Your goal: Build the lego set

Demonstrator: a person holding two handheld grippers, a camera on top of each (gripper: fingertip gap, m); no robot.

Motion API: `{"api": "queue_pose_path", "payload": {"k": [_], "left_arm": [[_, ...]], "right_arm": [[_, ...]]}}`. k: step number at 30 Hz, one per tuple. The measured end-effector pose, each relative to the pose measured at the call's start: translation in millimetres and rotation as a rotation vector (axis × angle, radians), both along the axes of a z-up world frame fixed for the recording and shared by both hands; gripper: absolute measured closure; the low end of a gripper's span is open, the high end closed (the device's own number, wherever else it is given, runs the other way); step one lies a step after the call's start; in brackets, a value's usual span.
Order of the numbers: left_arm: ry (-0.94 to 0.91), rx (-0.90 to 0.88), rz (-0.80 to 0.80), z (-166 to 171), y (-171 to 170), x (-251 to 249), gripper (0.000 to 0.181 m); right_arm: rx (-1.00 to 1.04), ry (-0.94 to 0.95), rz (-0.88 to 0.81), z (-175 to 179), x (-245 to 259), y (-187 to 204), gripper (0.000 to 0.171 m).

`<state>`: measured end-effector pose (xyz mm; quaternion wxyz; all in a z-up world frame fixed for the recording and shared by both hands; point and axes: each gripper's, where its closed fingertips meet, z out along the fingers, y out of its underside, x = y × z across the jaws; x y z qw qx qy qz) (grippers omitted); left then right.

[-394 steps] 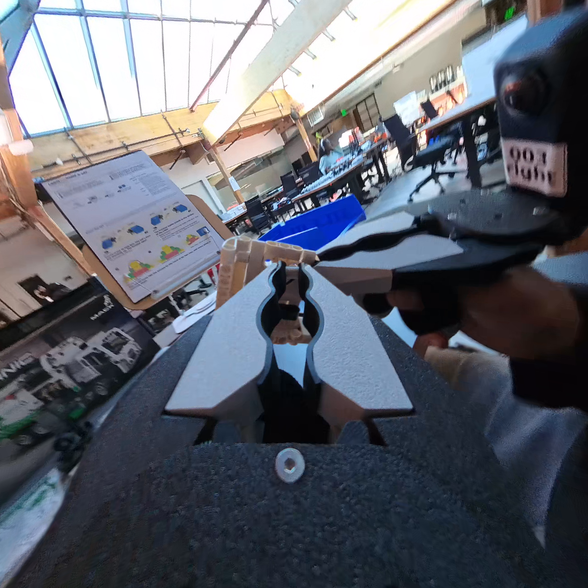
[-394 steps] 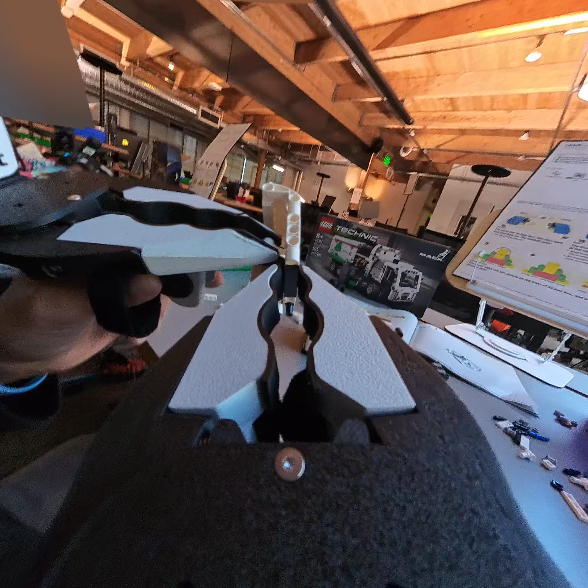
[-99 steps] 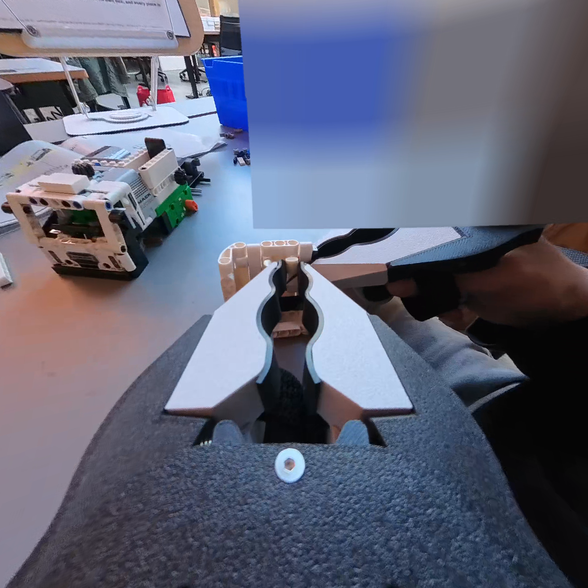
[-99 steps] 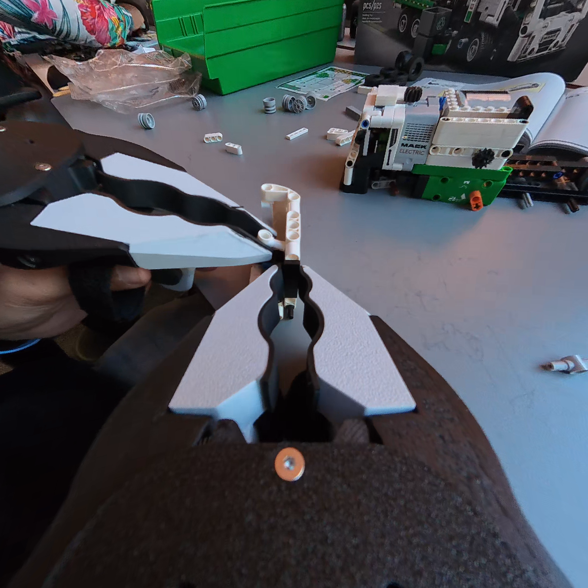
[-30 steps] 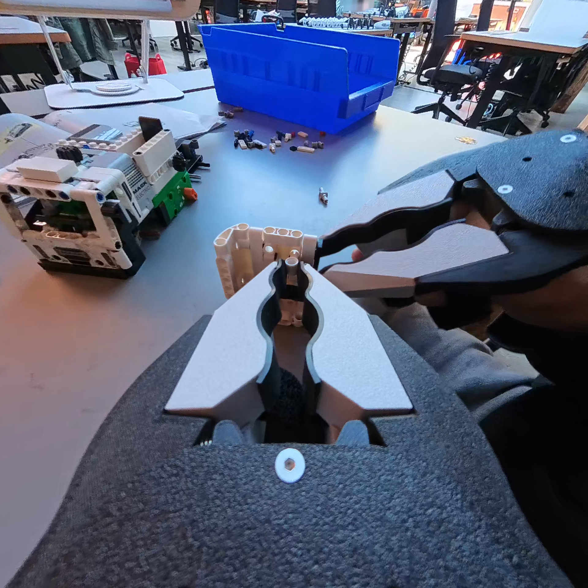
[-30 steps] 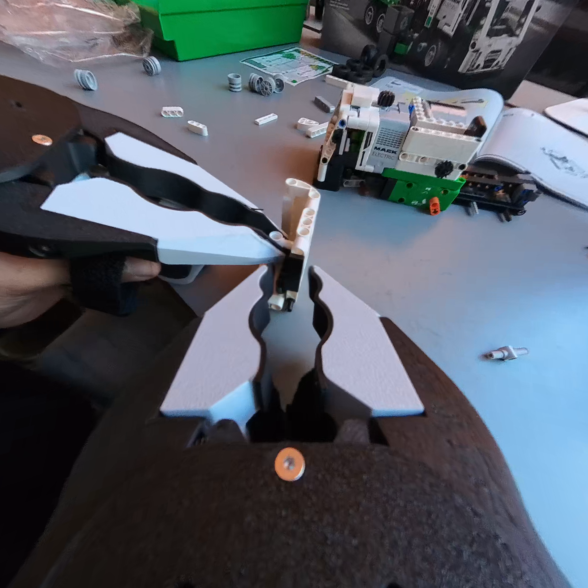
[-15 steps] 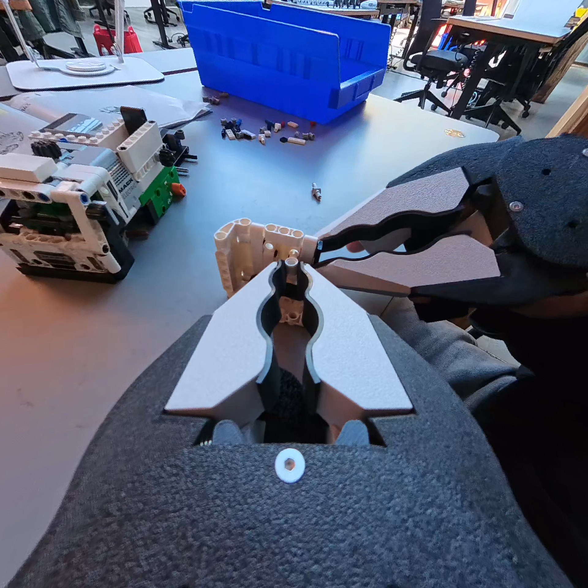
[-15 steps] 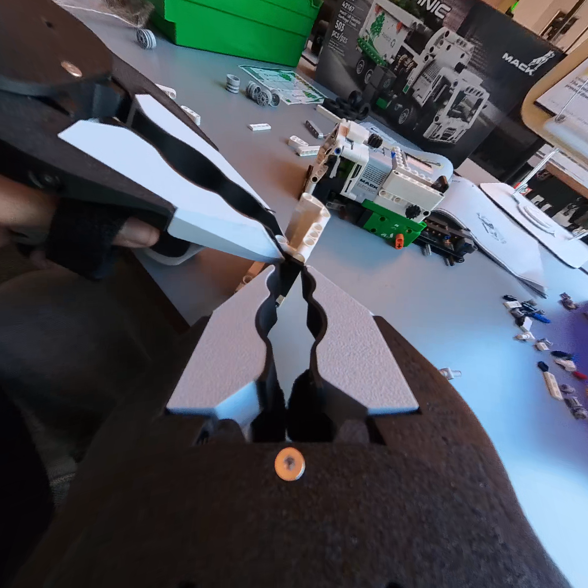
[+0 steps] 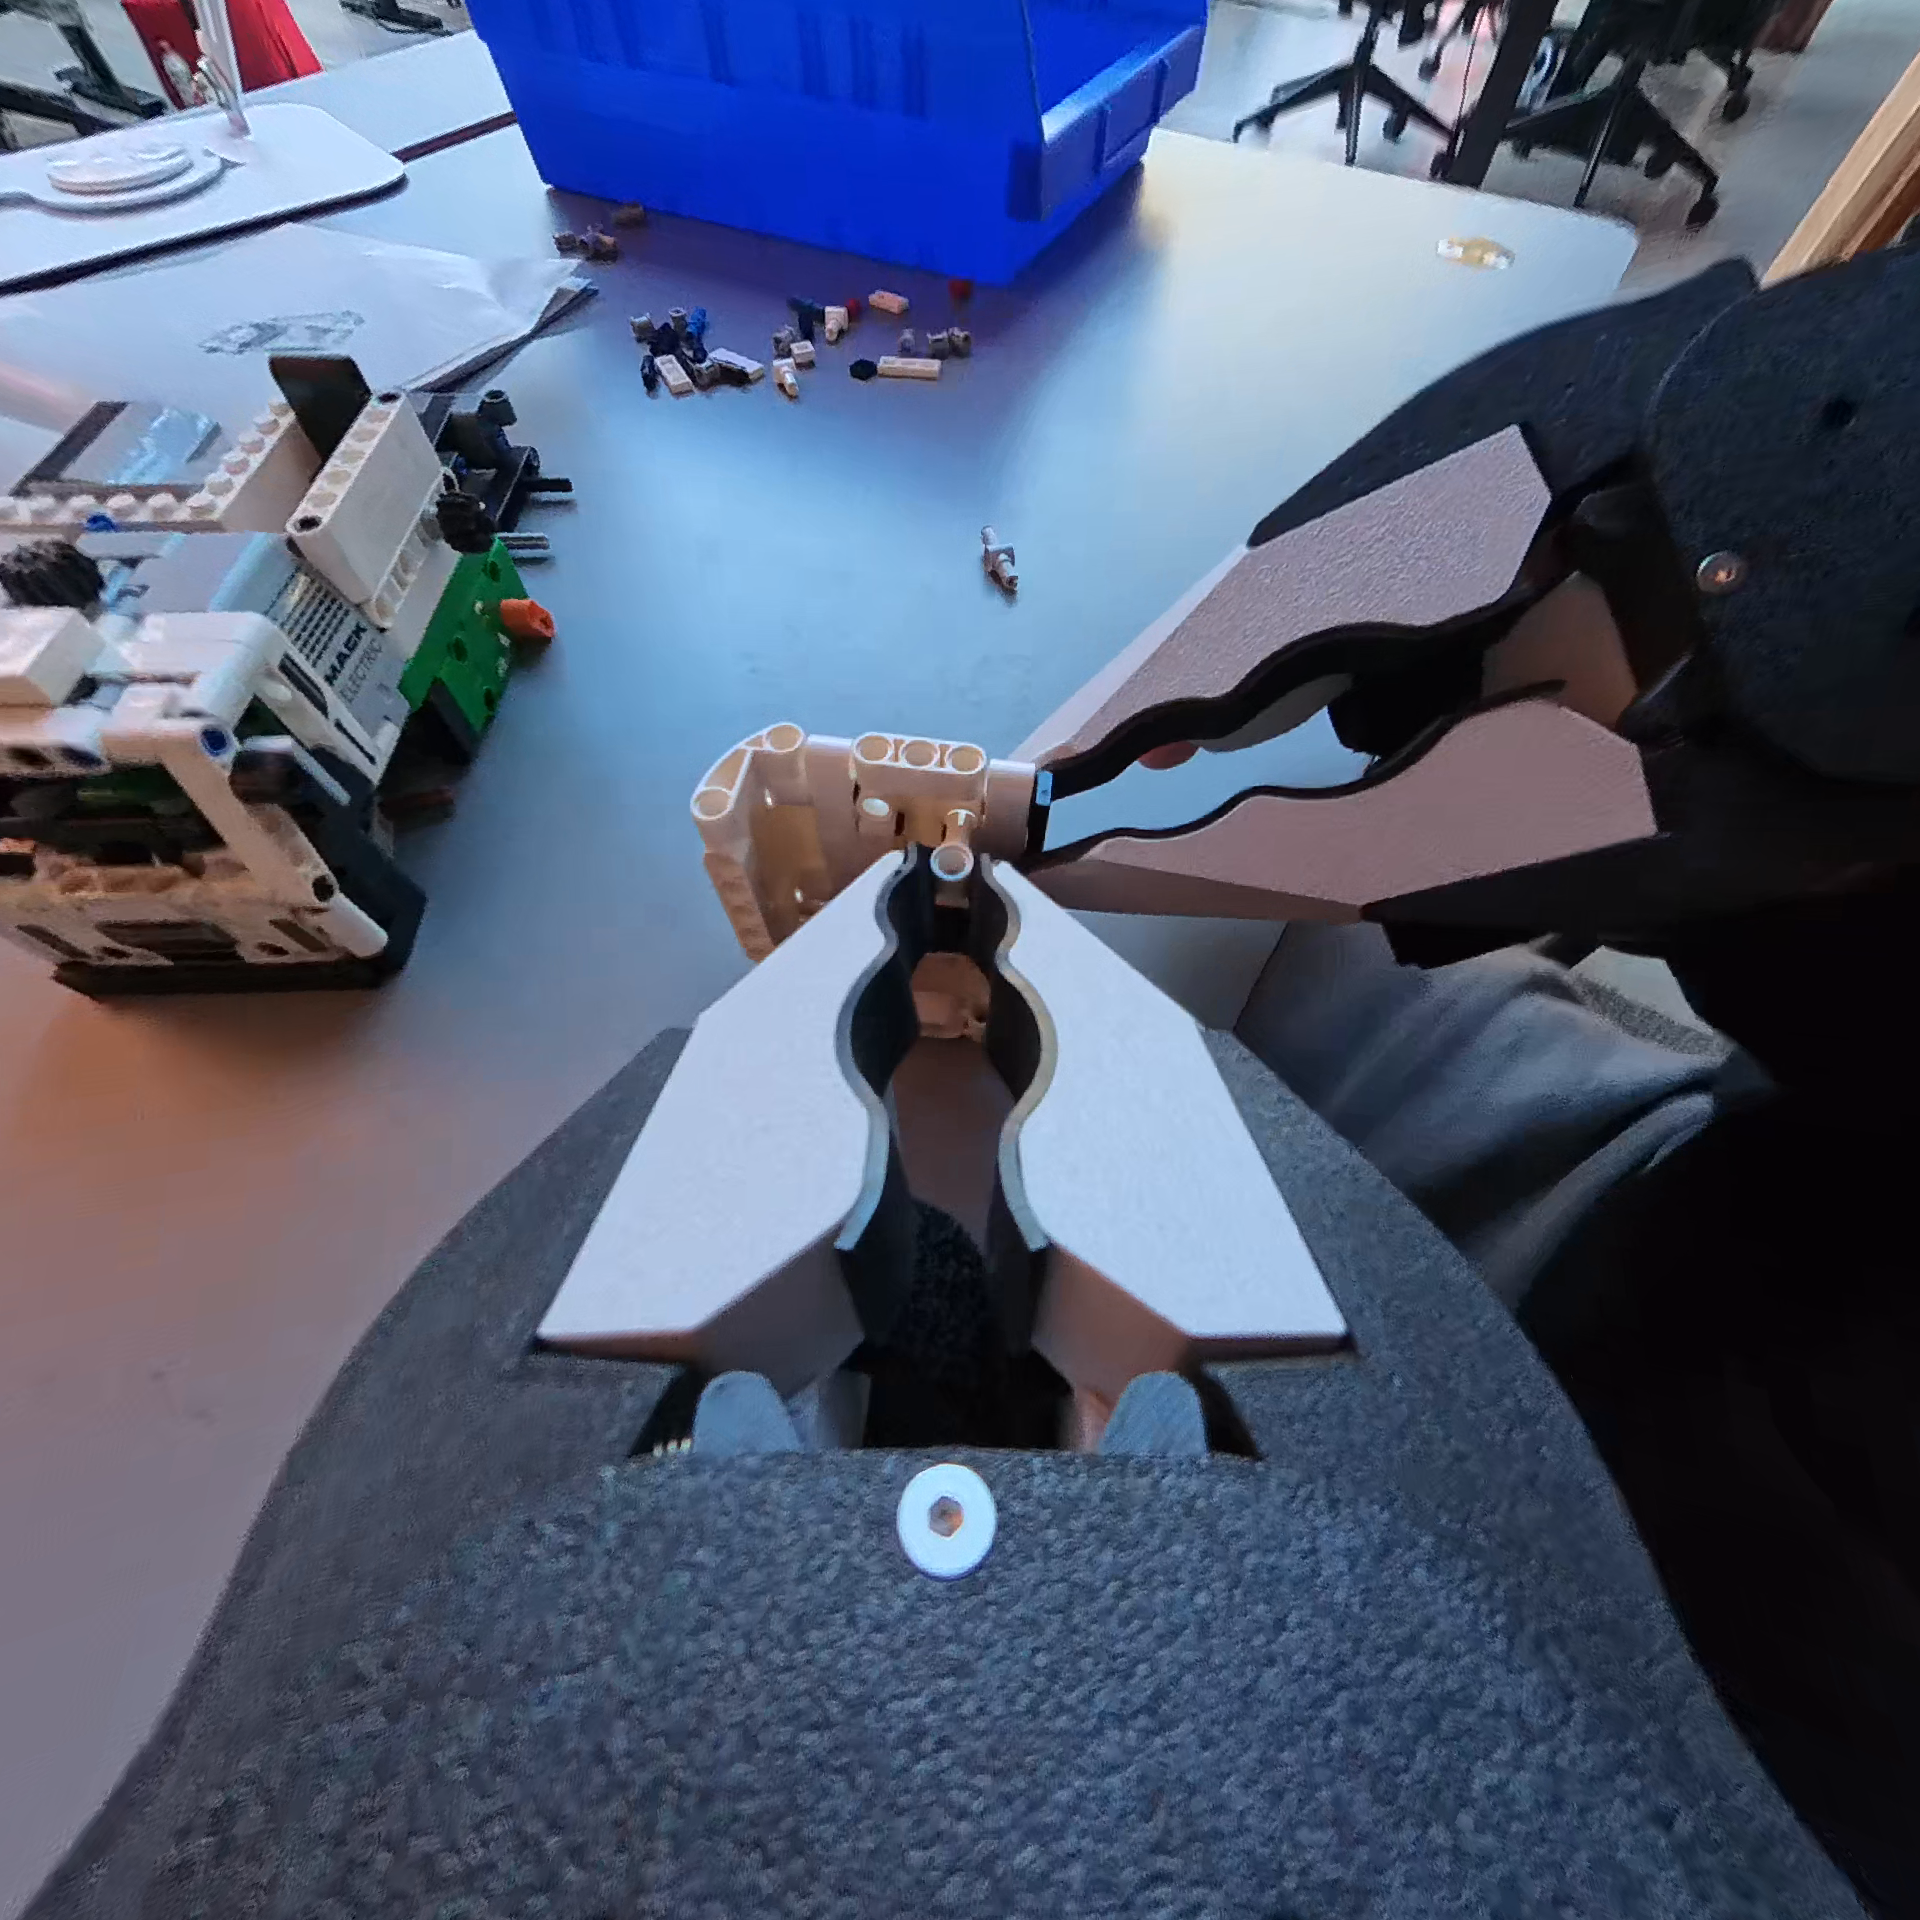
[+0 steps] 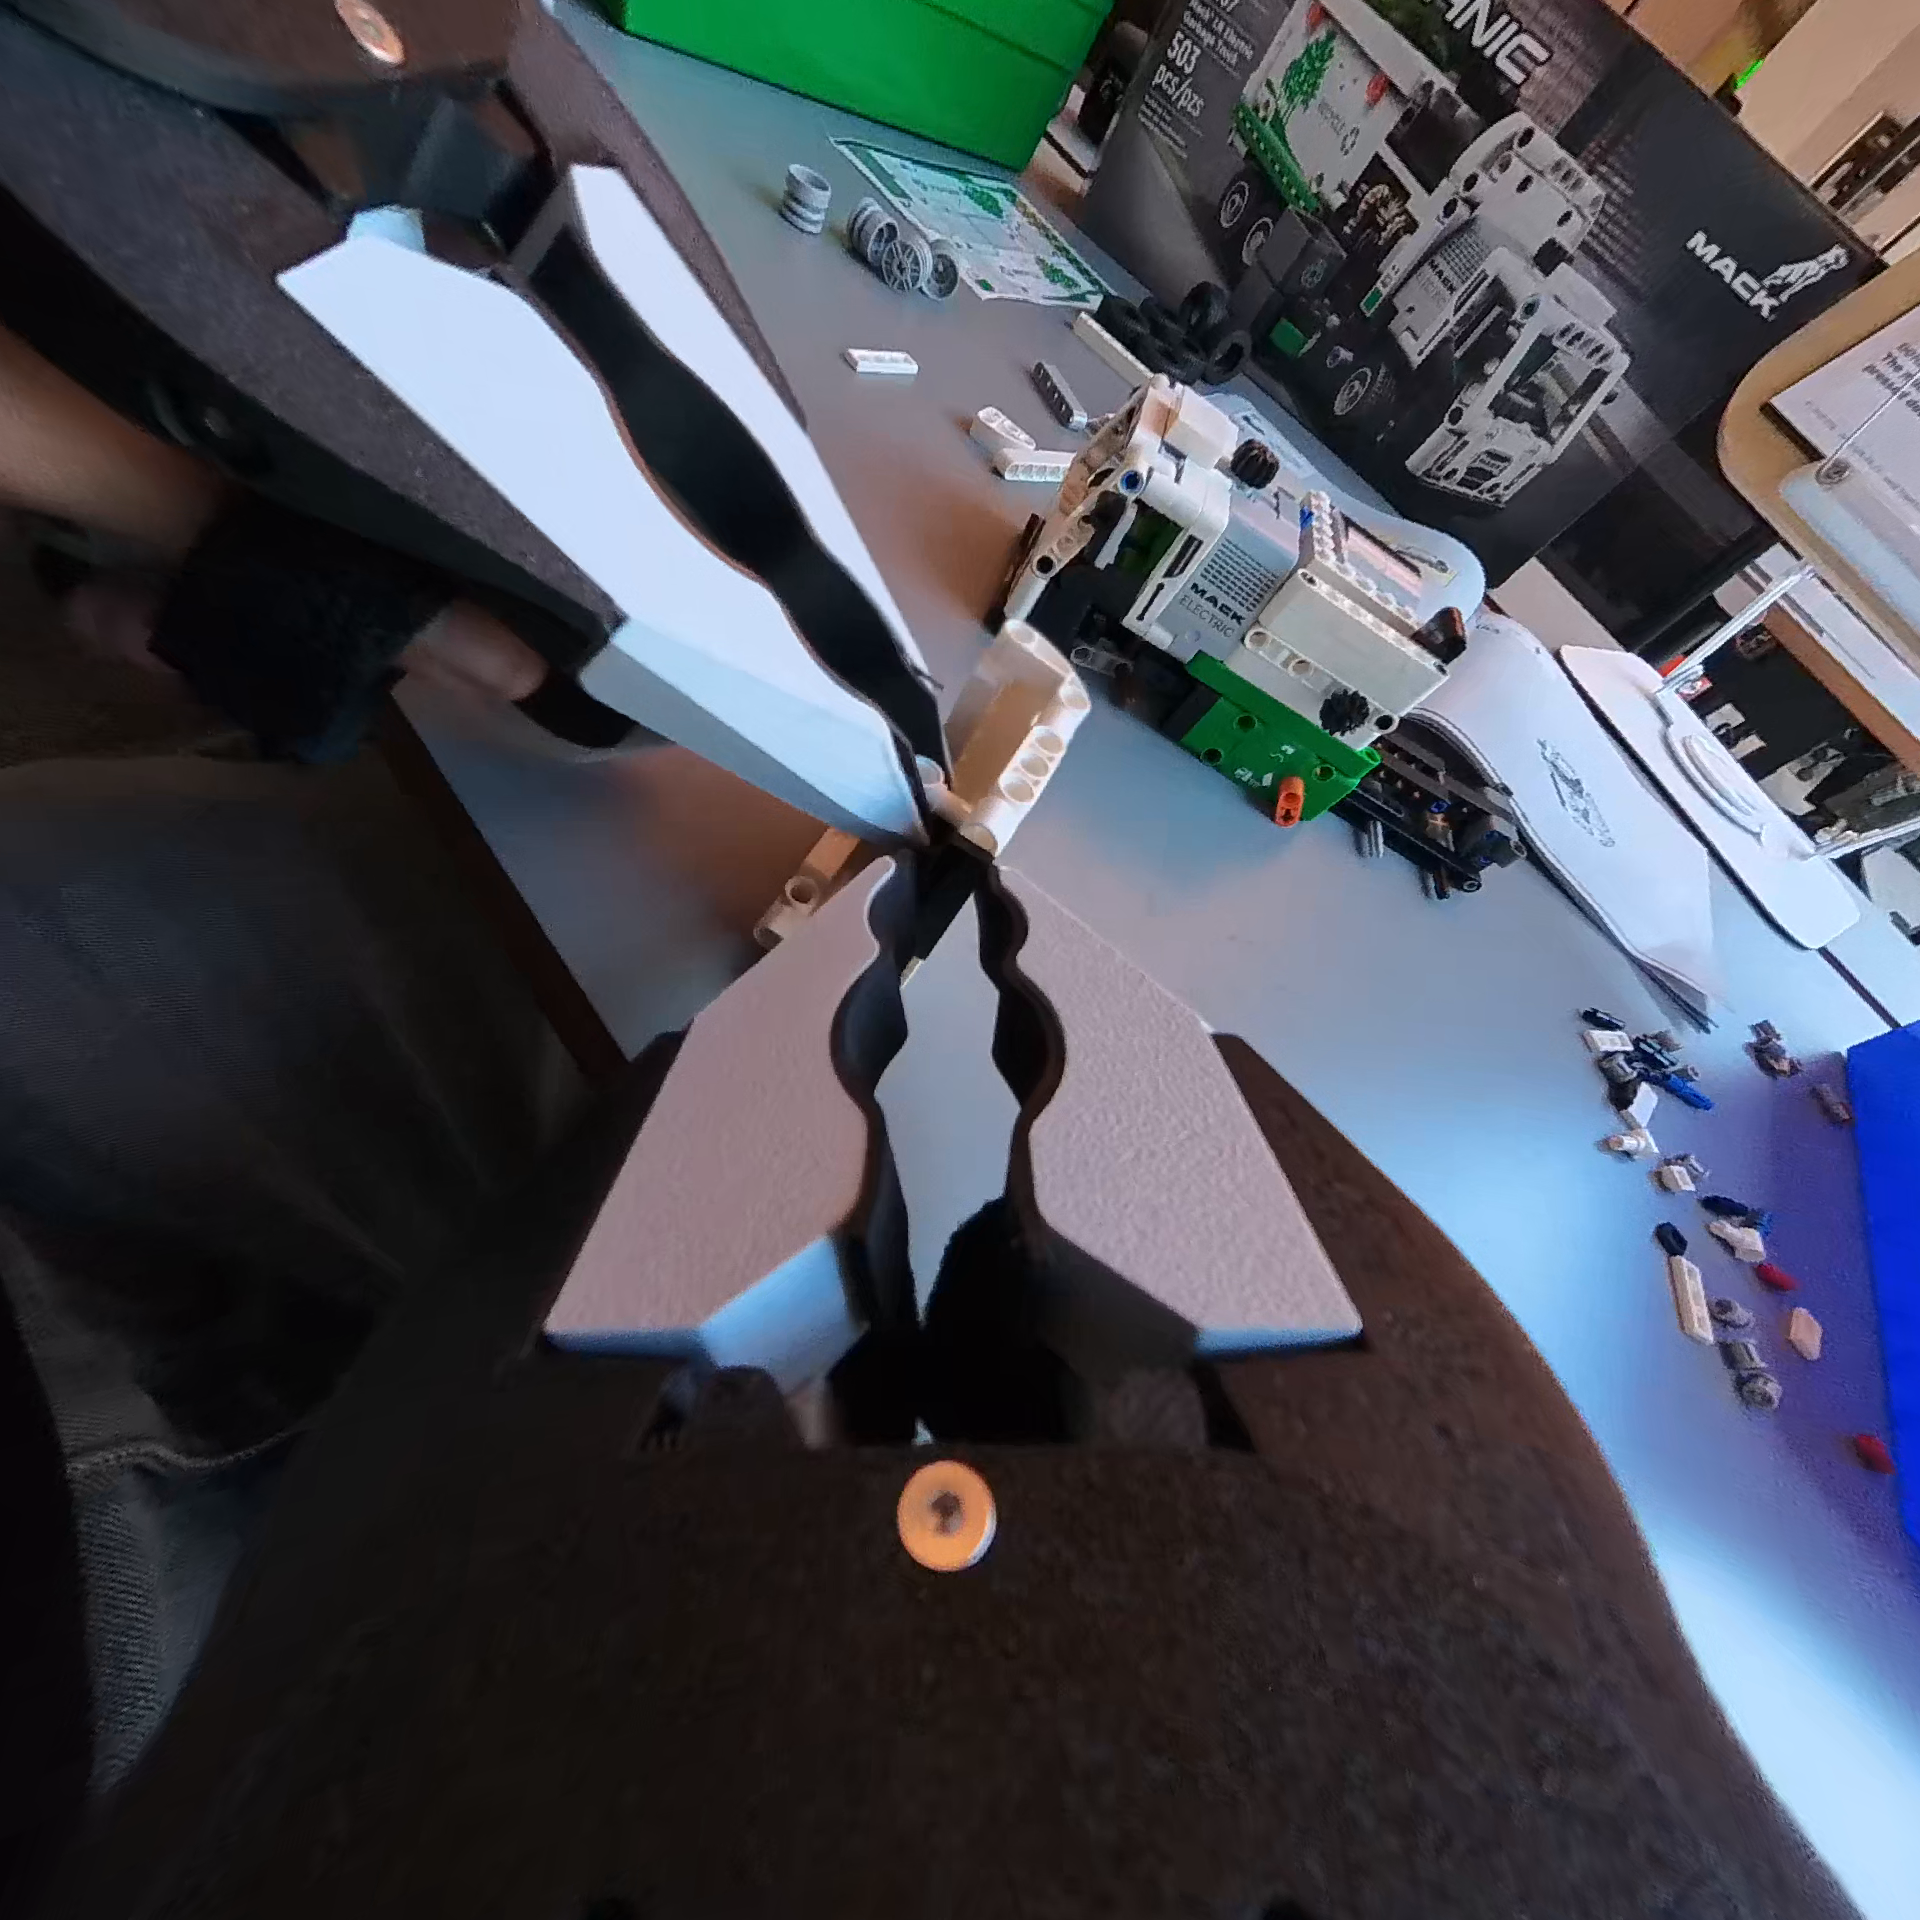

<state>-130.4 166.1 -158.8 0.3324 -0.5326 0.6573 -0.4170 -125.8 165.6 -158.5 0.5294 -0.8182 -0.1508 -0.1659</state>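
While the right claw (image 9: 1039, 821) pinches the end of a white panel (image 9: 821, 821) to steady it above the desk (image 9: 831, 582), the left claw (image 9: 951, 868) — closed on a small pin (image 9: 953, 860) — meets it at a right angle, apparently to seat the pin in the panel's holes. The half-built truck (image 10: 1236, 623) waits nearby — loose parts (image 9: 790, 348) lie by a blue bin (image 9: 831, 114).

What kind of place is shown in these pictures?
Probably a shared office or lab workspace. Office chairs stand by other desks behind the grey table, and the blue parts bin and half-built lego truck suggest an assembly bench.
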Motion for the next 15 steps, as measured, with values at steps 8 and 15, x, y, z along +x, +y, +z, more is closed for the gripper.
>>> {"api": "queue_pose_path", "payload": {"k": [8, 15], "left_arm": [[0.077, 0.099, -0.047, -6.3, 1.8, -0.7, 0.175], [0.139, 0.066, -0.066, -3.8, 2.5, -0.4, 0.175]], "right_arm": [[0.0, 0.065, 0.047, -0.7, -5.1, -0.7, 0.161], [0.005, 0.106, -0.003, 0.4, -0.3, 1.7, 0.16]]}}
